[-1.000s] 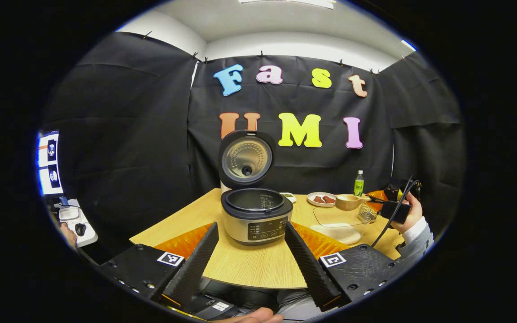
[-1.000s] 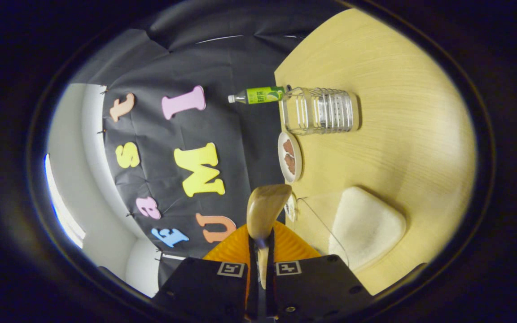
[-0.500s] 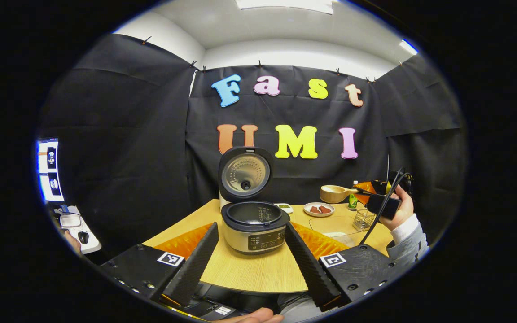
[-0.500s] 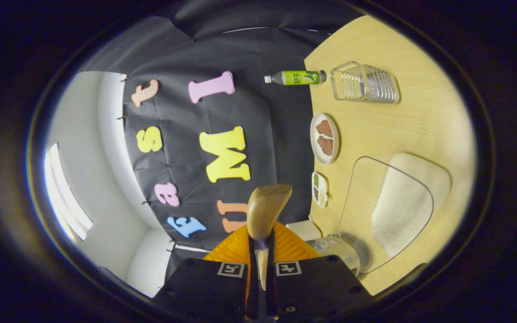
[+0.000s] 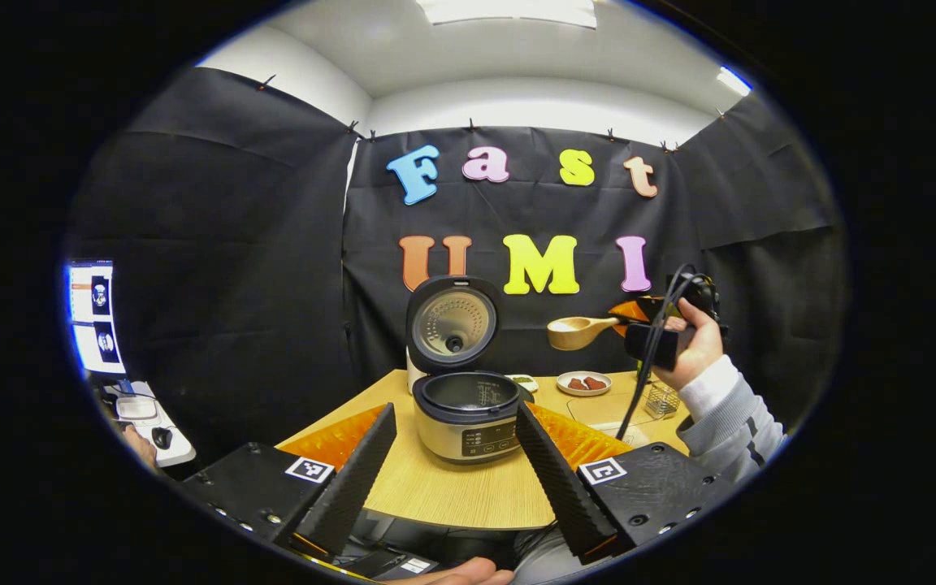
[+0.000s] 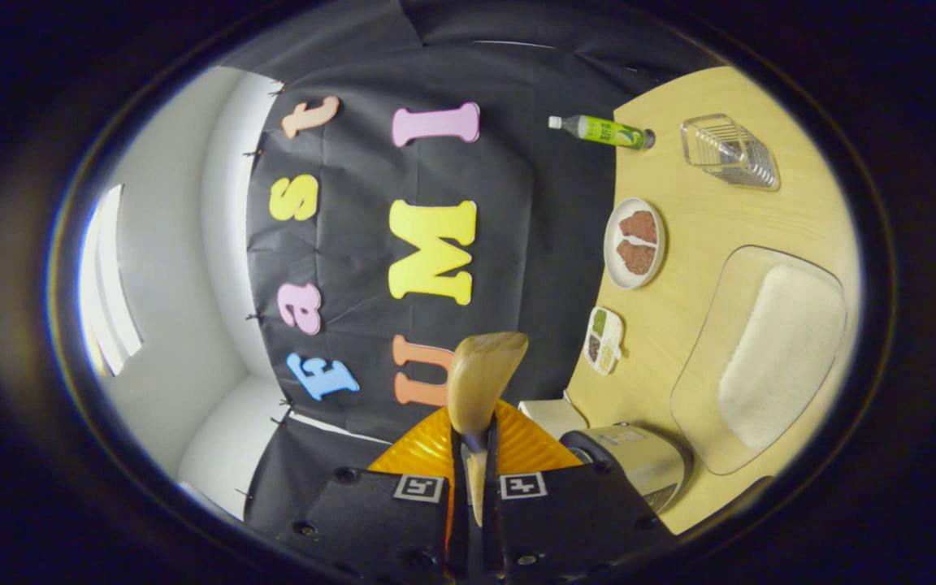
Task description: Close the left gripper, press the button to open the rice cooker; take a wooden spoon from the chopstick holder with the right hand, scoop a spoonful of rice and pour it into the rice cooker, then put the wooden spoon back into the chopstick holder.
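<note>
The rice cooker (image 5: pixel 468 416) stands on the wooden table with its lid (image 5: pixel 453 321) swung up and the pot showing. My left gripper (image 5: pixel 455 409) hangs in front of it, open, nothing between its fingers. A hand holds my right gripper (image 5: pixel 648 331) in the air to the right of the lid, shut on the handle of a wooden spoon (image 5: pixel 575 331). In the right gripper view, which is rolled on its side, the spoon (image 6: pixel 480 374) sticks out from the right gripper (image 6: pixel 474 435); the cooker (image 6: pixel 634 459) lies below. What the spoon's bowl holds is hidden.
A glass bowl of white rice (image 6: pixel 769 357) sits on the table (image 6: pixel 704 219) beside the cooker. Farther off are the wire chopstick holder (image 6: pixel 728 150), a green bottle (image 6: pixel 602 130), a plate of red food (image 6: pixel 636 244) and a small dish (image 6: pixel 603 341). A monitor (image 5: pixel 94 317) stands at the left.
The right gripper has risen with the spoon from over the rice bowl and moved left toward the cooker's lid. The left gripper stays open and has tilted up slightly.
</note>
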A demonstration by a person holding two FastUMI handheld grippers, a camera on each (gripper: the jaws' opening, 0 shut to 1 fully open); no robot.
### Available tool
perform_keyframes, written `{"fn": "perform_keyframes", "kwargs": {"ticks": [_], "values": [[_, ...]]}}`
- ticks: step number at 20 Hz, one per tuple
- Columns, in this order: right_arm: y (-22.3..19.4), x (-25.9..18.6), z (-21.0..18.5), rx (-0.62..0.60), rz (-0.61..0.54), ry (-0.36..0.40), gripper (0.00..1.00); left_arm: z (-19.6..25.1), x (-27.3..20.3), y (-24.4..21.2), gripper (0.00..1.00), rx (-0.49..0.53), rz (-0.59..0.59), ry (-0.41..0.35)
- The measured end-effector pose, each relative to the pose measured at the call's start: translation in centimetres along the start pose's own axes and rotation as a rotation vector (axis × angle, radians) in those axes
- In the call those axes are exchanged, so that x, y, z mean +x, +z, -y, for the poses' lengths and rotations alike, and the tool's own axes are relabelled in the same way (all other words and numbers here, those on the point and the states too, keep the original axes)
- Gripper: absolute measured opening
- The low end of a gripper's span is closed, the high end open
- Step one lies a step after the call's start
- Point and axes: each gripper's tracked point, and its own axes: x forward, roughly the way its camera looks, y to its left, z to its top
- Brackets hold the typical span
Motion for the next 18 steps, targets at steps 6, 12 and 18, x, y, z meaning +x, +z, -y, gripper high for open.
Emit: {"fn": "perform_keyframes", "kwargs": {"ticks": [6,12,18], "values": [[-6.1,2.4,-3.2,-0.217,0.015,-0.008,0.12,-1.7,-0.8,-0.4,0.84,-0.007,0.002,0.011],[-8.2,3.3,-3.2,-0.37,0.092,-0.042,0.12,-3.9,-1.6,-1.0,0.94,-0.015,-0.003,0.034],[-10.1,5.4,-1.3,-0.499,0.066,-0.145,0.12,-5.3,-2.5,-0.4,0.95,-0.017,0.013,0.041]]}}
